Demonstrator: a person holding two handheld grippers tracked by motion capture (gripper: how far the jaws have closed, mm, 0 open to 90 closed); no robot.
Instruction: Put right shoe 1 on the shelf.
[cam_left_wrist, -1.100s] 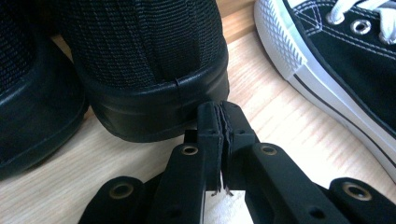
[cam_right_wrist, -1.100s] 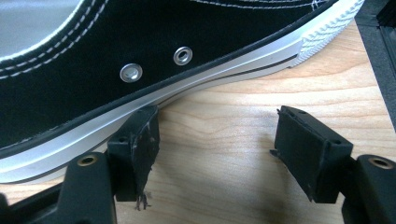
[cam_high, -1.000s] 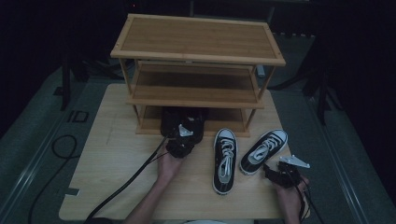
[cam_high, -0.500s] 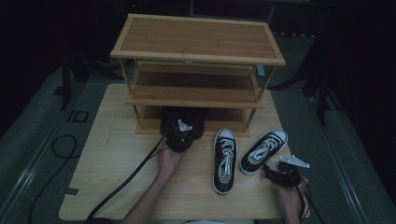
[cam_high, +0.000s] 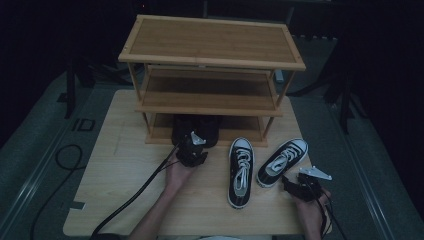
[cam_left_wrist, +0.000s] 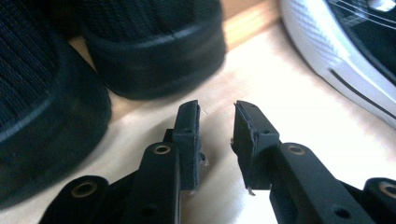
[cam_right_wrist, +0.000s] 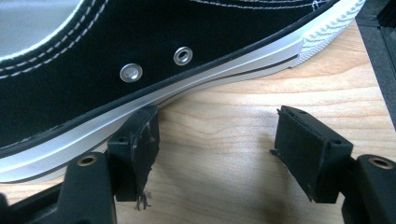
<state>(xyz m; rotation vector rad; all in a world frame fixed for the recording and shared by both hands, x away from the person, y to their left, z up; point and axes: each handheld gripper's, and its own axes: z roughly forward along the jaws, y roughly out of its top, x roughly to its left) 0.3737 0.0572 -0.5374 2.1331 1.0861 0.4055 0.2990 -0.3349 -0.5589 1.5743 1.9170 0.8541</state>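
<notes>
Here, matte black shoes (cam_high: 196, 131), rounded heels.

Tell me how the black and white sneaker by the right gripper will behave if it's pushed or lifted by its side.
The sneaker has a canvas upper, so the side would probably buckle if pinched. Its white rubber sole looks stiffer, a likely firmer hold. Lying flat on the wooden table, it should slide rather than tip, though the rubber may drag.
</notes>
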